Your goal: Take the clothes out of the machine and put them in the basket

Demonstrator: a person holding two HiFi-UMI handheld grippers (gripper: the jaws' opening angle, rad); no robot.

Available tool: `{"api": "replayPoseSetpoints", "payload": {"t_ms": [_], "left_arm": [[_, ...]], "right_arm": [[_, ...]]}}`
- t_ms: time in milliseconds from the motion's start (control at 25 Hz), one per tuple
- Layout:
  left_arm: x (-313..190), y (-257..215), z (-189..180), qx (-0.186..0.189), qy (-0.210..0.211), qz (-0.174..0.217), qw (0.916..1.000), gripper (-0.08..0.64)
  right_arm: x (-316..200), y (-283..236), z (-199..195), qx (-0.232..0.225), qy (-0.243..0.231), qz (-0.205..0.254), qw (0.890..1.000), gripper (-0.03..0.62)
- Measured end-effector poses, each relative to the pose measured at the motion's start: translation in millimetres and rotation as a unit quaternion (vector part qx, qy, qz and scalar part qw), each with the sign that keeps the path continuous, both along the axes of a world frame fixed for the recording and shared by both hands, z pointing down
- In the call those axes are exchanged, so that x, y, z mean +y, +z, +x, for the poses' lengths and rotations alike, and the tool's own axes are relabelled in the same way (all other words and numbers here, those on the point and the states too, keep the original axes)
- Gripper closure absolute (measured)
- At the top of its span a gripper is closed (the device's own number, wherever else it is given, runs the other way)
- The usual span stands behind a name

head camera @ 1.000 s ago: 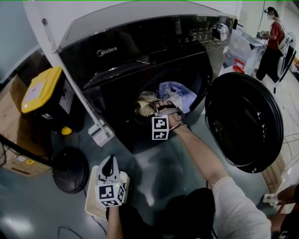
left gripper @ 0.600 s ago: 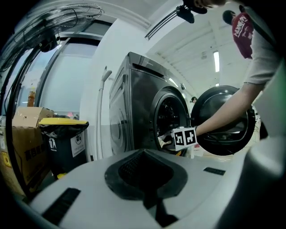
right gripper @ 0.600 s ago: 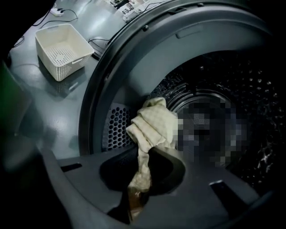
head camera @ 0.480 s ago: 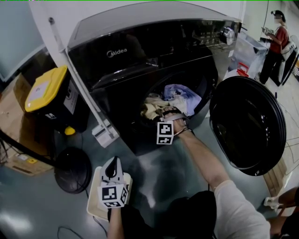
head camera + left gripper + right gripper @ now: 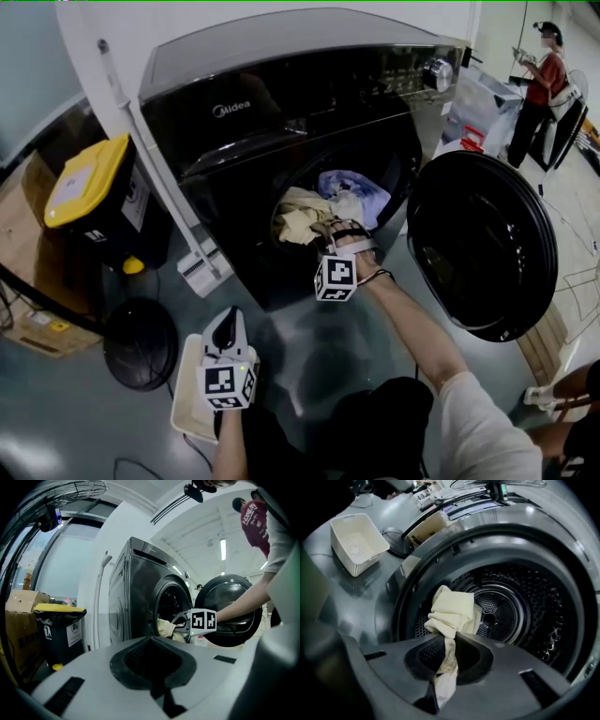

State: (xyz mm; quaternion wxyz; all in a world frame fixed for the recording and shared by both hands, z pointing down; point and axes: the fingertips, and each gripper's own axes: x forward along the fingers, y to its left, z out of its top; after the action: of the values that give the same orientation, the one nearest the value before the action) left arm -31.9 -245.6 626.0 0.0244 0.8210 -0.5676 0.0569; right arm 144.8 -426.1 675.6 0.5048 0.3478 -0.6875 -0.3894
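In the head view, the right gripper (image 5: 325, 230) sits at the mouth of the washing machine (image 5: 281, 103), middle of the frame. A second ago it was pushed further into the pile of laundry. Its jaws have just been closing and are now clamped on the cream cloth (image 5: 298, 220), and the hand has drawn back a little toward the camera. A blue cloth (image 5: 354, 186) lies behind it in the opening. The door (image 5: 483, 244) hangs open at the right. The left gripper (image 5: 225, 330) waits at lower left, right over the white basket (image 5: 186, 398), much where it was before.

In the left gripper view, its jaws are together with nothing between them. The right gripper (image 5: 180, 619) and the cream cloth (image 5: 165, 626) show in the machine's opening at centre right.

In the right gripper view, the cream cloth (image 5: 452, 611) runs down between the clamped jaws at lower centre and bunches up in front of the drum (image 5: 515, 616). The basket (image 5: 356, 541) is well apart, at upper left.

So the grab looks done. The cloth has yet to clear the opening and be carried to the basket.
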Motion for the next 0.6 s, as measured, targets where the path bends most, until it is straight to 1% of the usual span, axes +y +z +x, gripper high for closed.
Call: {"api": "replayPoseSetpoints", "payload": {"t_ms": [160,320,600], "left_arm": [[2,-3,7,0.000,0.012,0.001,0.9999,0.541],[4,-13,18,0.013,0.024,0.011,0.9996,0.541],[16,-21,38,0.017,0.049,0.017,0.9985,0.541]], "right_arm": [[24,-15,7,-0.013,0.003,0.011,1.000,0.540],[48,-24,19,-0.015,0.004,0.015,1.000,0.541],[93,-49,33,-0.042,0.013,0.030,0.999,0.541]]}}
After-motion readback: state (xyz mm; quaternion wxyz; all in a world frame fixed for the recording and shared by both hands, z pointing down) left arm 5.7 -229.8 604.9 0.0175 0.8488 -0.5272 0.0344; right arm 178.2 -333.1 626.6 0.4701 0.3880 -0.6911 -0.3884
